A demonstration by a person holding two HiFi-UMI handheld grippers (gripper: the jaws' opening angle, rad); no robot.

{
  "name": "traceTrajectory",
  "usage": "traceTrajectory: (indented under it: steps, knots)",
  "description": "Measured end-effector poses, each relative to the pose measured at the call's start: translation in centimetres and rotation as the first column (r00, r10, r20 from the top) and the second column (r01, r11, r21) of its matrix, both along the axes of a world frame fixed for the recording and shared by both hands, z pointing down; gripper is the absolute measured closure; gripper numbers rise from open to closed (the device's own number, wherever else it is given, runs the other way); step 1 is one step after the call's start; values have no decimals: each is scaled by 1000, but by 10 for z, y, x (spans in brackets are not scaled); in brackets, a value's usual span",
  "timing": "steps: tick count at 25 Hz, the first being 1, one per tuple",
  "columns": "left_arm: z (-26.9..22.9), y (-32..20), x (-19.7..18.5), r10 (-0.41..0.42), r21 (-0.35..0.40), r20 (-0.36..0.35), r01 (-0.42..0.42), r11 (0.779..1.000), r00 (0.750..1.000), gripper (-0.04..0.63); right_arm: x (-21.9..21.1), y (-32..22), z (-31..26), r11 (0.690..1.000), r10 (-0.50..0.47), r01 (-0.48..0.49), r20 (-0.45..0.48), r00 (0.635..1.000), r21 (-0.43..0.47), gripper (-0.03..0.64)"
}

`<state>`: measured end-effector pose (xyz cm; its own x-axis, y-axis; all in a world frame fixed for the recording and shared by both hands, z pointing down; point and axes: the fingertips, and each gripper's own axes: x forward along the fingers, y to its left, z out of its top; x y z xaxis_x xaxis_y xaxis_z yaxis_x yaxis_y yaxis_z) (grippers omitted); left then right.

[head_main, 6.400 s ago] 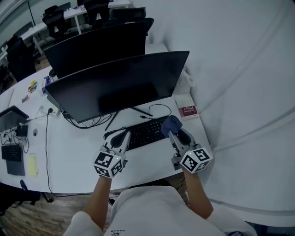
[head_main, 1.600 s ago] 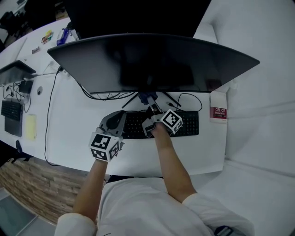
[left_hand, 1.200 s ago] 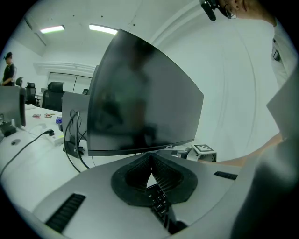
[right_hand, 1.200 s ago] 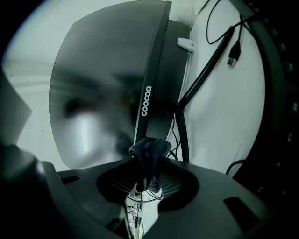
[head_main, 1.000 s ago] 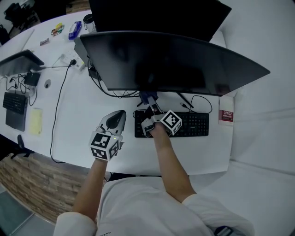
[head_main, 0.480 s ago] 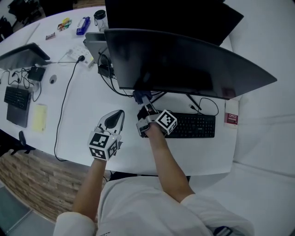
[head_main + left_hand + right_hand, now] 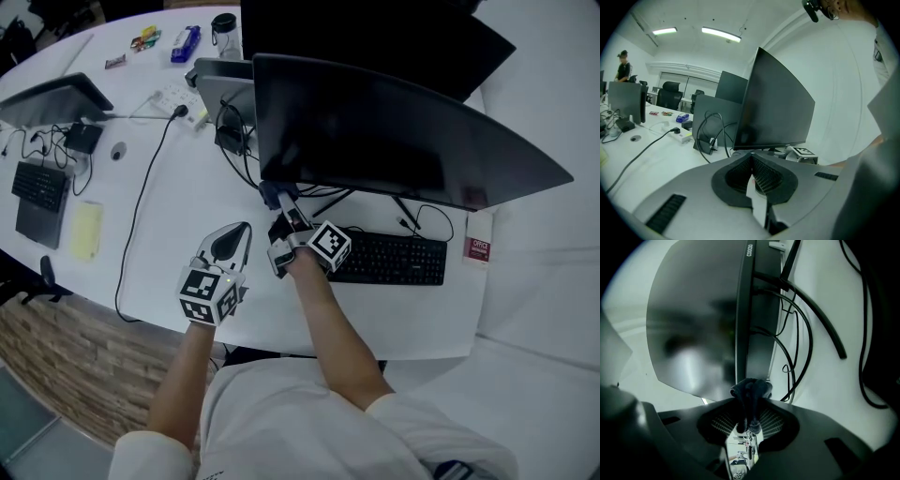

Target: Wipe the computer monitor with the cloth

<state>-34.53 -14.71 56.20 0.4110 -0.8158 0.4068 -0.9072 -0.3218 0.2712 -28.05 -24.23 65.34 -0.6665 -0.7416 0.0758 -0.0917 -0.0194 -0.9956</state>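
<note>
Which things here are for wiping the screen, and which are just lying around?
For the job: cloth, monitor, right gripper holding the cloth.
Just lying about: keyboard, red-labelled box, yellow pad, power strip.

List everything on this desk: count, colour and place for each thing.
curved monitor: 1, black, middle of the desk
second monitor: 1, black, behind the curved one
keyboard: 1, black, under the curved monitor
cloth: 1, dark blue, at the curved monitor's lower left corner
box: 1, white and red, right of the keyboard
power strip: 1, white, left of the monitors
pad: 1, yellow, near the desk's left edge
desk: 1, white
left gripper: 1, grey, fingers shut, empty, left of the keyboard
right gripper: 1, grey, fingers shut on the cloth
</note>
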Motion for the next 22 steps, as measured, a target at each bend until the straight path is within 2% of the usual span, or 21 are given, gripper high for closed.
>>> traceTrajectory:
  steps: [6,11,22]
  knots:
    - [1,4,-10,-17,-2,-1,17,1000,1000,584,-22,5,-3,999,5,-2,86,996,-34,491]
    - [-2,5,-21,-34,6,-5,34,999,999,584,-30,8,0,997,20,-12,109,994,-71,492]
    - [-4,11,-36,-56,13,-5,56,998,998,584,-58,15,-11,980,122,-67,304,945,-187,494]
